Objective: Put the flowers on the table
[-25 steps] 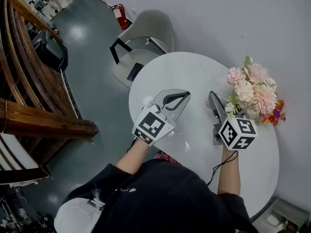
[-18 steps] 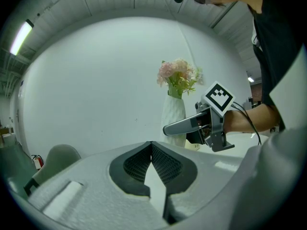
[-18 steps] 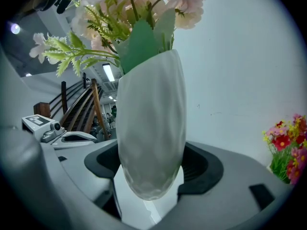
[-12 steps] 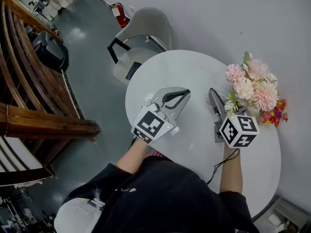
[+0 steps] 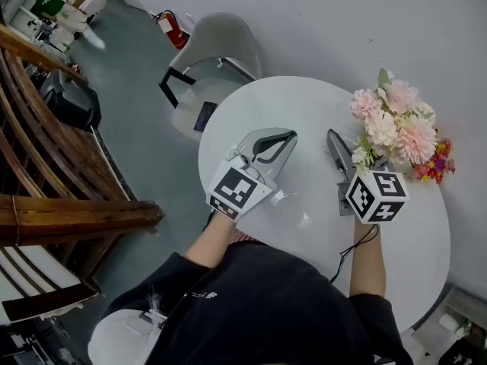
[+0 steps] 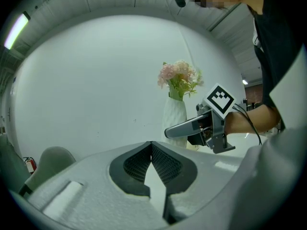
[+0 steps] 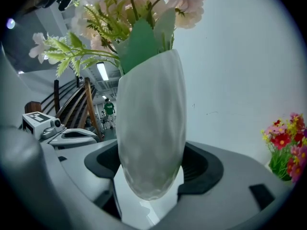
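A round white tabletop [image 5: 285,101] stands against a pale wall [image 5: 342,21], and a person in a dark top leans over it with a gripper in each hand.

The right gripper [image 5: 340,147] reaches level toward the far right of the tabletop. Its jaws are closed around the lower part of a white vase [image 7: 151,128]. In the right gripper view the dark pads [image 7: 204,169] lie against both sides of the vase, which is upright between them. The flowers [image 5: 392,124], pink and cream blooms with green leaves, stand in that vase and spread above the jaws near the wall side of the tabletop. No view shows clearly whether the bottom of the vase touches the tabletop or hangs just above it.

The left gripper [image 5: 283,137] is over the middle of the tabletop, well apart from the vase. Its jaws are closed tip to tip with nothing between them, and they point toward the wall. The left gripper view shows the vase and the right gripper off to the side.

A small bunch of red and purple flowers [image 5: 435,166] sits just beside the pink ones, at the right edge. A grey chair [image 5: 221,40] stands at the far side of the tabletop, with a red fire extinguisher [image 5: 169,30] by the wall beyond it. Wooden railings [image 5: 68,211] run along the left.
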The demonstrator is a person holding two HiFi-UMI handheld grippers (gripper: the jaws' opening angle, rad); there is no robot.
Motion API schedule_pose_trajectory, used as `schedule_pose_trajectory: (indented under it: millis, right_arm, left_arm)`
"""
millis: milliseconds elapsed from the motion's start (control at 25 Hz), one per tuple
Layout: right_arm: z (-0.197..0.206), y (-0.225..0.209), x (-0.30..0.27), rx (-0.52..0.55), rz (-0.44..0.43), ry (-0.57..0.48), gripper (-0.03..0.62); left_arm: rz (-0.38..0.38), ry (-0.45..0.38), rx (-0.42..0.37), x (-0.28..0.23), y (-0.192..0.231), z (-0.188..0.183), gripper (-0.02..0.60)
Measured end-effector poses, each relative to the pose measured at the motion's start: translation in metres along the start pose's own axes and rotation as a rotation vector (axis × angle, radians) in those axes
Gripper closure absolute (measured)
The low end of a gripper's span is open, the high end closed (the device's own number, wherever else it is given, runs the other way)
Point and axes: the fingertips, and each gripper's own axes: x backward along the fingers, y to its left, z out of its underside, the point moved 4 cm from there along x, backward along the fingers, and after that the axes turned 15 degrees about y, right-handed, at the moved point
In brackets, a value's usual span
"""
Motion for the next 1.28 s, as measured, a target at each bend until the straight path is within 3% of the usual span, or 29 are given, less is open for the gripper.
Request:
schedule_pose_trajectory:
  millis: [680,1280]
  right_arm:
    - [-0.022,0.001,-0.040,-0.009,0.060,-0.004,0.227]
    - [-0.036,-0.028,-0.084,0.003,0.128,0.019,0.227]
  left_arm:
    - [0.050,0.000,-0.007,-0.014,0.039,0.003,0.577]
    - [0.091,0.005,0.005,-0.049,0.069,0.003,0.577]
